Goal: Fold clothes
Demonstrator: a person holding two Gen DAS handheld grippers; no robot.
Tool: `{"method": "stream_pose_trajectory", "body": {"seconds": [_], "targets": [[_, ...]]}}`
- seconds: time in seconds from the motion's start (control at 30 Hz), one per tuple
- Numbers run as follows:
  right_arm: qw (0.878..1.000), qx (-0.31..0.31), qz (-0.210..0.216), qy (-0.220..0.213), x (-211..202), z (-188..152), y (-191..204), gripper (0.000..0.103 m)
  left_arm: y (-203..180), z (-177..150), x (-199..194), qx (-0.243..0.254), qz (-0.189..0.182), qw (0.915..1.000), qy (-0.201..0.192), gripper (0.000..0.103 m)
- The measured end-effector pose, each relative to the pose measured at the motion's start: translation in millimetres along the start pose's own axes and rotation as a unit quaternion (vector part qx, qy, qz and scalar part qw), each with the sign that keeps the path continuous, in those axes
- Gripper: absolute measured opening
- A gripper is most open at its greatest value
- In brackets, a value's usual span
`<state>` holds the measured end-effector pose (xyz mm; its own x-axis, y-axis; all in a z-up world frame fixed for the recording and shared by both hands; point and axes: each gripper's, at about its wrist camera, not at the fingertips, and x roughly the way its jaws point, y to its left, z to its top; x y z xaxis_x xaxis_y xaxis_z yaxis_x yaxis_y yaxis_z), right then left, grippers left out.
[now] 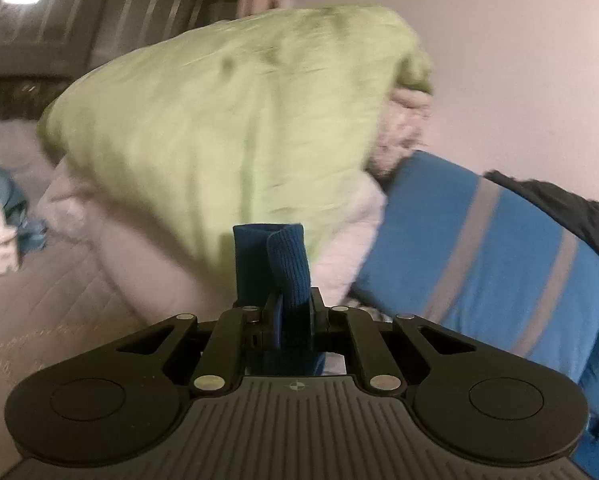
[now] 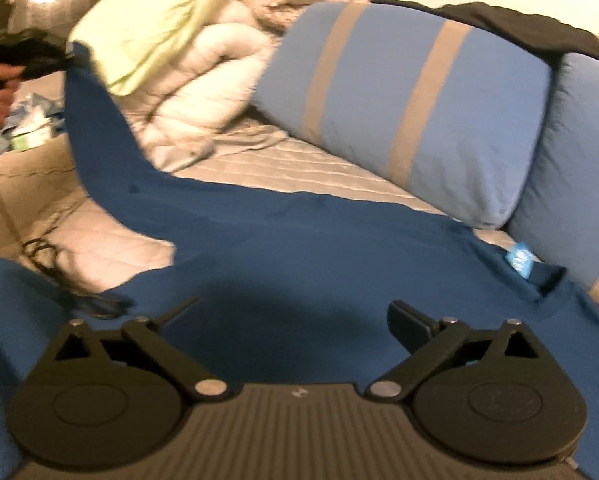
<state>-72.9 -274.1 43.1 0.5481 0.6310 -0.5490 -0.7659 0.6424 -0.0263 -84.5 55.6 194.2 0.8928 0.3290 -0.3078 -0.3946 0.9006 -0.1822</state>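
Ribbed blue cuff is sticking up between the fingers of the left claw, which is clenched tight on it and holding it up in the air. Across in the right wrist view, that sleeve is stretching from the left claw down to the body of the blue sweatshirt, which is lying spread on the quilted bed, neck label facing up by the collar. Right claw is hovering just above the fabric with its fingers splayed wide, gripping nothing. Behind the garment, a blue pillow with grey stripes is leaning beside a pale green pillow and a bunched white duvet.
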Motion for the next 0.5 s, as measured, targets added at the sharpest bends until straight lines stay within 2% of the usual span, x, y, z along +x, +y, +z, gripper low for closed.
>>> {"method": "stream_pose_trajectory", "body": {"seconds": [0.1,0.4,0.5], "targets": [[1.0,-0.004,0.004,0.004,0.9,0.2,4.0,0.103,-23.6,1.5,0.3,0.032,-0.018,0.9993,0.0,0.012],[0.997,0.044,-0.058,0.014,7.3,-1.0,-12.9,0.103,-92.9,3.5,-3.3,0.107,-0.071,0.9918,0.001,0.011],[0.996,0.062,-0.062,0.007,5.1,-0.9,-19.2,0.103,-115.5,2.7,-6.9,0.124,-0.089,0.9884,0.002,0.011]]}}
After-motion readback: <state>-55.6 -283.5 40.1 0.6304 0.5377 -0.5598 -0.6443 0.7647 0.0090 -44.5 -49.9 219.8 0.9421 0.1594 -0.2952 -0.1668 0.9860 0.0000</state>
